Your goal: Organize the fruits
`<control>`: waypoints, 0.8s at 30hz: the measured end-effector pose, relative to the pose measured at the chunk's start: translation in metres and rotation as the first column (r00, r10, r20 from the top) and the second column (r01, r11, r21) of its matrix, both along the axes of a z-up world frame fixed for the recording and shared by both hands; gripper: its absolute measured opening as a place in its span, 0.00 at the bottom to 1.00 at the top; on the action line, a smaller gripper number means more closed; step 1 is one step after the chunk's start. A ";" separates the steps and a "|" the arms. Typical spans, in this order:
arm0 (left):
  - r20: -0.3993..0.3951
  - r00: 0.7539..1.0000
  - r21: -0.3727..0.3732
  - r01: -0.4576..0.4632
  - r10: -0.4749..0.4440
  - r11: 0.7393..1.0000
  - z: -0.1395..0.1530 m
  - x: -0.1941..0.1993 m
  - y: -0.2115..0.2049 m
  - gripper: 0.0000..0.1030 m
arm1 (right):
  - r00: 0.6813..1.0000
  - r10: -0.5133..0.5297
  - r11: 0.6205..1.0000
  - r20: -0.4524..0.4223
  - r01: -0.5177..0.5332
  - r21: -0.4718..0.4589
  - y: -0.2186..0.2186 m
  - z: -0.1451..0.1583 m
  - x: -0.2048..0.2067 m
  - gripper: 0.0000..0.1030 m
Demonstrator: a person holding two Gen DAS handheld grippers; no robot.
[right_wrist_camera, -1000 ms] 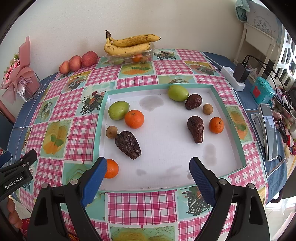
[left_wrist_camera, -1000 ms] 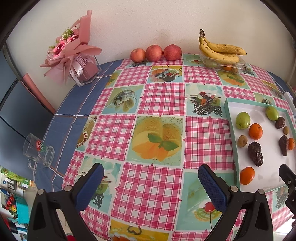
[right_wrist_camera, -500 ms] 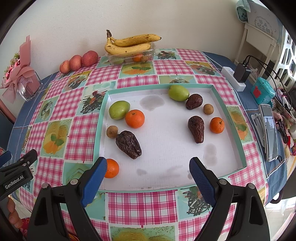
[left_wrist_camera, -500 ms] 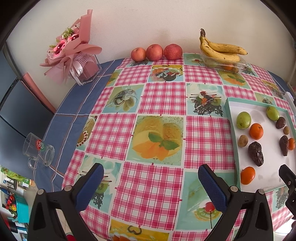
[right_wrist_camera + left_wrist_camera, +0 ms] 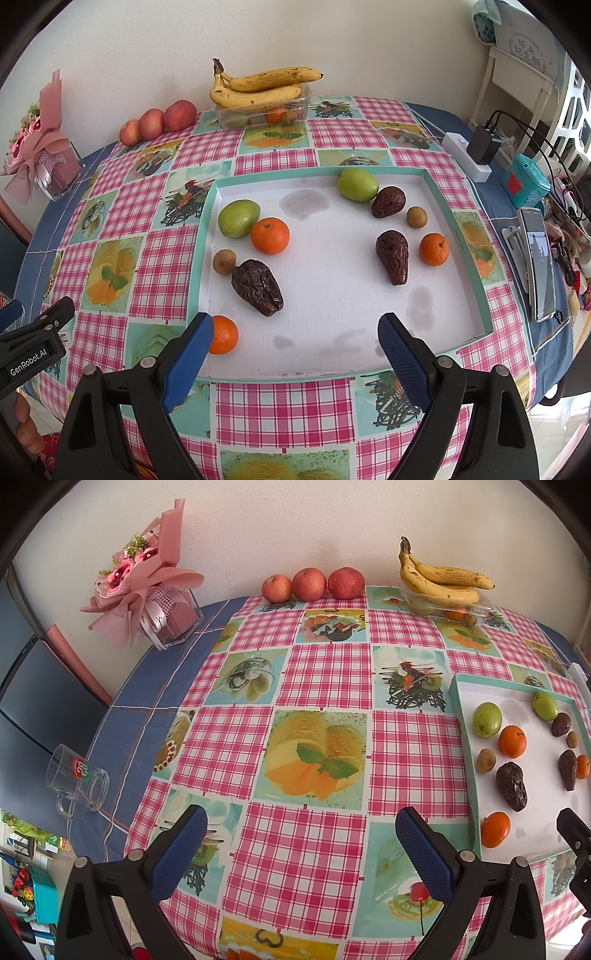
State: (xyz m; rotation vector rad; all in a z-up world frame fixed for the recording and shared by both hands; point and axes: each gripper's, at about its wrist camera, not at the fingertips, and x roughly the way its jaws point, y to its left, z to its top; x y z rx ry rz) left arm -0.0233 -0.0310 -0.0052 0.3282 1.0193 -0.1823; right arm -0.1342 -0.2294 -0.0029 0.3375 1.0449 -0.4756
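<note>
A white tray with a teal rim (image 5: 202,236) (image 5: 455,698) holds two green fruits (image 5: 238,218) (image 5: 357,184), three oranges (image 5: 270,236) (image 5: 434,249) (image 5: 222,335), three wrinkled dark fruits (image 5: 257,282) (image 5: 393,255) (image 5: 388,201) and two small brown round fruits (image 5: 224,261) (image 5: 416,216). My right gripper (image 5: 295,338) is open at the tray's near edge, its left finger in front of the nearest orange. My left gripper (image 5: 301,834) is open over the checked tablecloth, left of the tray, holding nothing.
At the back by the wall stand three red apples (image 5: 309,583), bananas (image 5: 258,86) on a clear box, and a pink bouquet (image 5: 147,587). A glass mug (image 5: 75,779) lies at the left edge. A power strip (image 5: 467,155), a teal box (image 5: 524,181) and a phone (image 5: 537,258) are at the right.
Both views have shifted very slightly; the fruits and both grippers otherwise stay as they were.
</note>
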 end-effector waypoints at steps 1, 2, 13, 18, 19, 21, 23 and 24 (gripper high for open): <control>0.000 1.000 0.000 0.000 0.000 1.000 0.000 0.000 0.000 1.00 | 1.000 0.000 1.000 0.000 0.000 0.000 0.000 0.000 0.000 0.88; 0.000 1.000 0.000 0.000 0.000 1.000 0.000 0.000 0.000 1.00 | 1.000 0.000 1.000 0.000 0.000 0.000 0.000 0.000 0.000 0.88; -0.003 1.000 0.001 -0.006 0.006 1.000 -0.001 0.001 0.002 1.00 | 1.000 -0.008 1.000 -0.003 0.008 0.009 0.000 -0.002 -0.001 0.88; 0.000 1.000 0.004 -0.006 0.006 1.000 0.000 0.001 0.002 1.00 | 1.000 -0.007 1.000 -0.007 0.007 0.014 -0.003 -0.002 -0.001 0.88; 0.003 1.000 0.005 -0.006 0.006 1.000 0.000 0.001 0.002 1.00 | 1.000 -0.008 1.000 -0.008 0.008 0.015 -0.003 -0.002 -0.001 0.88; 0.004 1.000 0.006 -0.006 0.006 1.000 0.000 0.001 0.003 1.00 | 1.000 -0.008 1.000 -0.008 0.008 0.015 -0.003 -0.002 0.000 0.88; -0.001 1.000 0.006 -0.006 0.006 1.000 -0.001 0.002 0.003 1.00 | 1.000 -0.008 1.000 -0.009 0.008 0.015 -0.003 -0.002 0.000 0.88; -0.001 1.000 0.006 -0.006 0.006 1.000 -0.001 0.001 0.002 1.00 | 1.000 -0.008 1.000 -0.008 0.009 0.015 -0.002 -0.002 0.000 0.88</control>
